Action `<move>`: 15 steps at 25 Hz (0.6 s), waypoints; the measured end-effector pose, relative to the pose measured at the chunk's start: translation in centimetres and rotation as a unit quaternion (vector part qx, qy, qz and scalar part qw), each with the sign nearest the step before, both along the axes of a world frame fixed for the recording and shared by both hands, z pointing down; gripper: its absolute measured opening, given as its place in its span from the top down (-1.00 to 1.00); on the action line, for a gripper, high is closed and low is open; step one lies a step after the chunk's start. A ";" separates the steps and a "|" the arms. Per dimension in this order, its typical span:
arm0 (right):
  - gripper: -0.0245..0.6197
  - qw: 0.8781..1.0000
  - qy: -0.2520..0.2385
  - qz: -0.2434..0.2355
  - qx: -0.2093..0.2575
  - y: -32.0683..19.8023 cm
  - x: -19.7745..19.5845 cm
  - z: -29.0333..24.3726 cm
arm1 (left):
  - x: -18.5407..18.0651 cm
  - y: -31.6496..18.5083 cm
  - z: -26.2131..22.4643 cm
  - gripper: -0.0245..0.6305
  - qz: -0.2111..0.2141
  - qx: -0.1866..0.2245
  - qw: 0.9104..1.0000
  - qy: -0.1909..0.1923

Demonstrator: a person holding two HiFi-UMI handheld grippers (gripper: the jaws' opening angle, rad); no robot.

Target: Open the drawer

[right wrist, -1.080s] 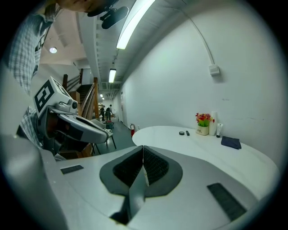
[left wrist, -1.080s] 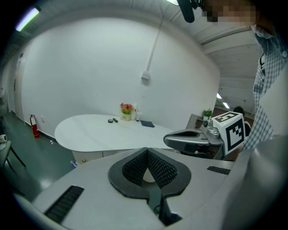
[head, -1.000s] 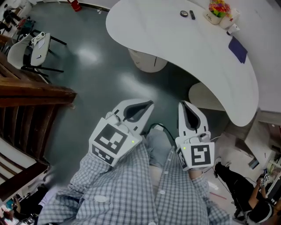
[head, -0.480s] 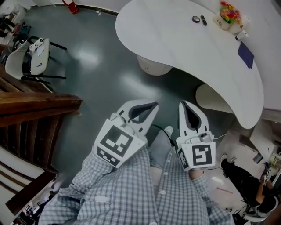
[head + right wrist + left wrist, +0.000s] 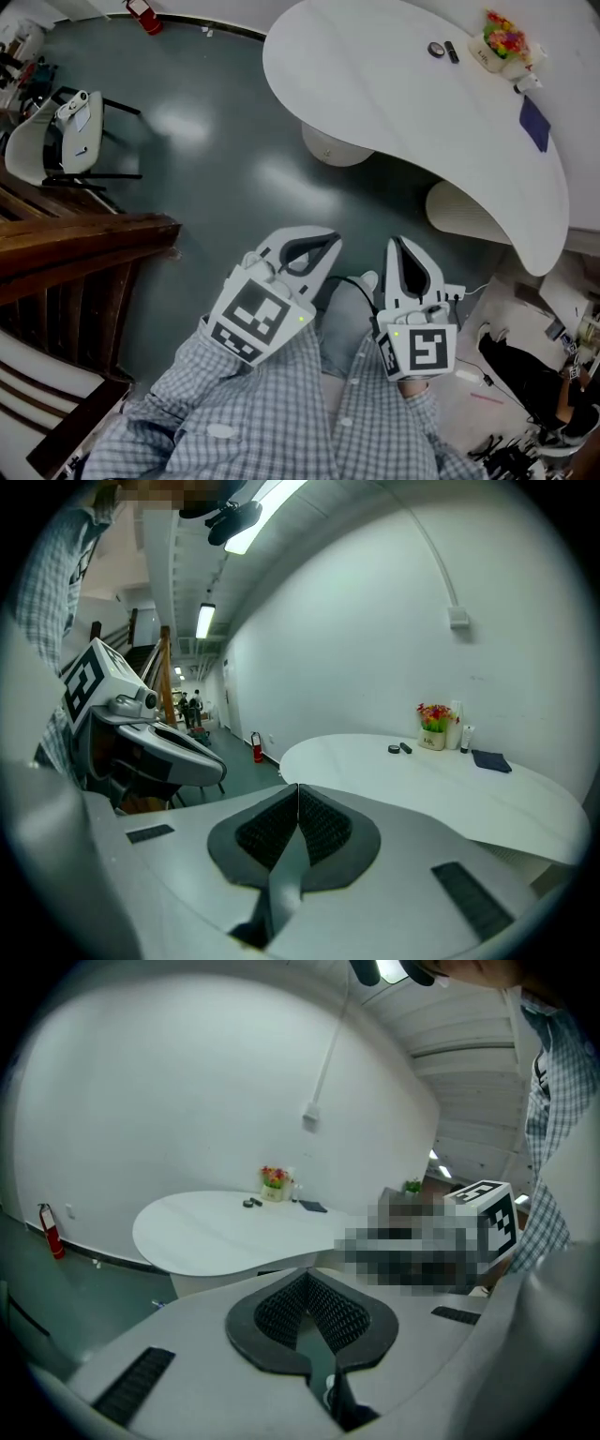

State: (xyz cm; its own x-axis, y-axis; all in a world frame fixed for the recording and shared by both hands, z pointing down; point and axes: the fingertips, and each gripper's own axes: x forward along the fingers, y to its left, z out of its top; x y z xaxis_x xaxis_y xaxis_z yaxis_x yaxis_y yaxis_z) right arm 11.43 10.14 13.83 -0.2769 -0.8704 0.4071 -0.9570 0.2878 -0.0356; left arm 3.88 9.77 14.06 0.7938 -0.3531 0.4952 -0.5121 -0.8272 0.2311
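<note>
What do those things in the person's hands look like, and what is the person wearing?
The left gripper and right gripper are pale grey and beak-shaped, with dark ribbed pads inside. Each carries a white cube with black square markers. The sleeves are checked cloth.

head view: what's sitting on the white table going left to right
small round dark disc → short black bar → pot of flowers → dark blue cloth
</note>
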 end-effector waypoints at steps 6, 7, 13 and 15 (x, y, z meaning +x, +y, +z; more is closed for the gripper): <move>0.90 1.000 -0.003 -0.012 -0.021 -0.3 -1.3 1.5 | -1.2 -1.4 1.4 0.92 -0.016 -0.008 1.000 -0.005; 0.90 1.000 -0.003 -0.016 -0.024 -0.5 -1.4 1.7 | -1.3 -1.7 1.5 0.91 -0.020 -0.008 1.000 -0.005; 0.90 0.998 0.003 -0.044 -0.039 -2.1 -1.3 3.6 | -2.0 -3.5 3.7 0.91 -0.051 -0.006 0.998 -0.035; 0.90 0.997 0.005 -0.055 -0.045 -2.9 -1.0 4.6 | -1.7 -4.4 4.6 0.91 -0.055 -0.001 0.998 -0.043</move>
State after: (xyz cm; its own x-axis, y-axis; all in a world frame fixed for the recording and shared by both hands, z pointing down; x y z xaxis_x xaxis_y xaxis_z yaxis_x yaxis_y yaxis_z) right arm 10.41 7.21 18.45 -0.3641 -0.7942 0.4864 -0.9202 0.3874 -0.0563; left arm 2.15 5.38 18.68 0.7057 -0.4340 0.5600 -0.6169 -0.7651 0.1844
